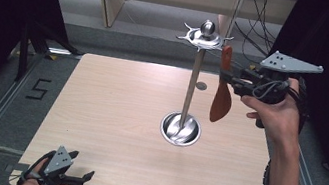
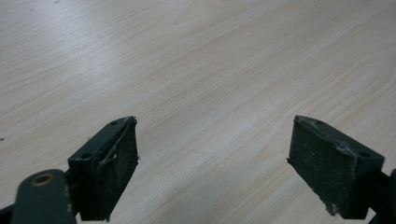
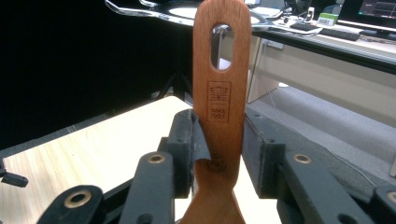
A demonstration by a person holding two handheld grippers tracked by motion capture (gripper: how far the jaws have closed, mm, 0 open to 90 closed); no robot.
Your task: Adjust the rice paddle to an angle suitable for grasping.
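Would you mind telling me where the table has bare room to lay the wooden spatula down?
The table is bare left of the steel stand, up to the left gripper. It is crowded around the stand, where the right gripper holds the wooden spatula.

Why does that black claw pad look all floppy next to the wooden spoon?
The pad lining on one side of the right claw is peeling and curls against the wooden spoon it grips. The left claw pads look frayed at the edges too. Nothing is spilled.
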